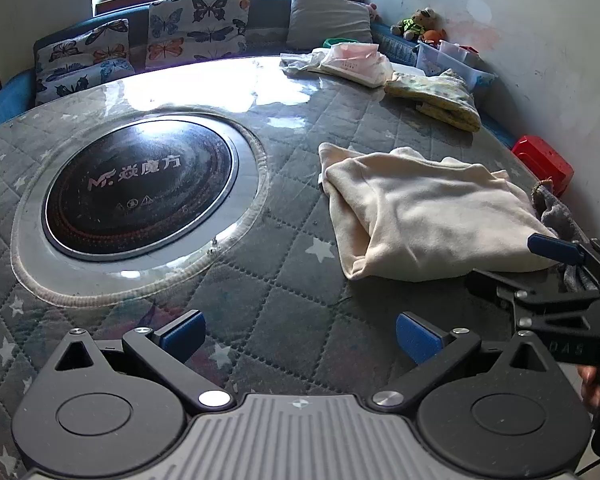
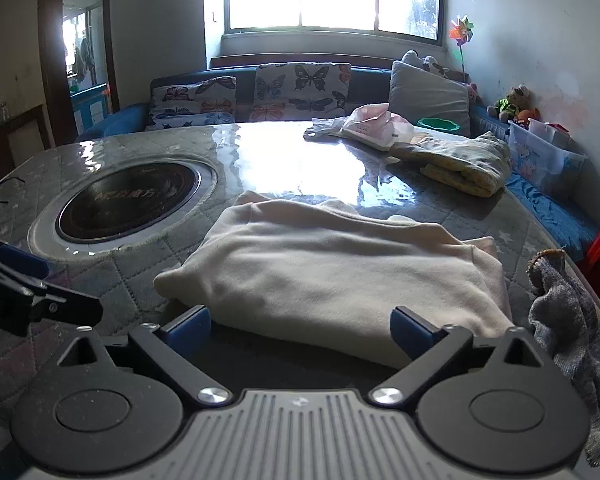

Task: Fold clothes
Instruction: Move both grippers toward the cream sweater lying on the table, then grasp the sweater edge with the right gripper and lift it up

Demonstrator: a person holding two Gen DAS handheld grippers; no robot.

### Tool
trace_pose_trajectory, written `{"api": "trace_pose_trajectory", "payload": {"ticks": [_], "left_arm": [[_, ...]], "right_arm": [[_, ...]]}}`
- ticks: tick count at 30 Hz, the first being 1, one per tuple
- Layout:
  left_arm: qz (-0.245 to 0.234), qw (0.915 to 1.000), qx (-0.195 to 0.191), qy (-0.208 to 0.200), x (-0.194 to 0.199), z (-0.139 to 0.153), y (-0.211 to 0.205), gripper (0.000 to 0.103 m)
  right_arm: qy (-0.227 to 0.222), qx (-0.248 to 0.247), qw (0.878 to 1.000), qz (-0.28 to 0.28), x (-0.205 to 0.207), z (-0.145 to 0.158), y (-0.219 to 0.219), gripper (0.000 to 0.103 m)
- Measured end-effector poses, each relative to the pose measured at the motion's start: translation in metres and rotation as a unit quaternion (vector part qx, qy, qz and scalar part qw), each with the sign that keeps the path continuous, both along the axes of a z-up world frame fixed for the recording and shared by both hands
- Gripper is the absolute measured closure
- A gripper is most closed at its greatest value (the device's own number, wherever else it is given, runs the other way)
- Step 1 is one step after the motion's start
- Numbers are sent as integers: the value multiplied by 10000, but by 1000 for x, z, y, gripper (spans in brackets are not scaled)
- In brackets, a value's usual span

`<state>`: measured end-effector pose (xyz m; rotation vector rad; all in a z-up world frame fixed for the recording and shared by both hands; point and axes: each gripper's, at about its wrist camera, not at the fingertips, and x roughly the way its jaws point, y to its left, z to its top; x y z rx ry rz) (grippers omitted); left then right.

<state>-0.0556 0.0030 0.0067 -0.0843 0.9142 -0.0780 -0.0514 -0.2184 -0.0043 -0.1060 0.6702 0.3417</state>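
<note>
Both ur grippers, left gripper (image 1: 300, 340) n right gripper (image 2: 302, 330), gape wide holding nothing, prob cuz the cream garment (image 2: 340, 272) already lies folded on the table (image 1: 260, 300).

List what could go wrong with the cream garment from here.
1. The grey cloth lies against the folded cream garment; the open right gripper might catch both.
2. The glossy table cover could let the bundle slide and unfold.
3. The left gripper, also open, sits close by; the grippers could collide.
</note>
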Motion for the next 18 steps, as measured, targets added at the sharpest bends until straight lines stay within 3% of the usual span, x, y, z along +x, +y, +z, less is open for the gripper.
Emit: {"api": "trace_pose_trajectory", "payload": {"ticks": [7,18], "left_arm": [[-60,9998,98,-150,17,13,-3,0],[-119,9997,197,-81,47,14,-7,0]], "right_arm": [[96,29,9998,-161,23,5,-11,12],[142,-79,9986,-504,86,5,-30,31]]}}
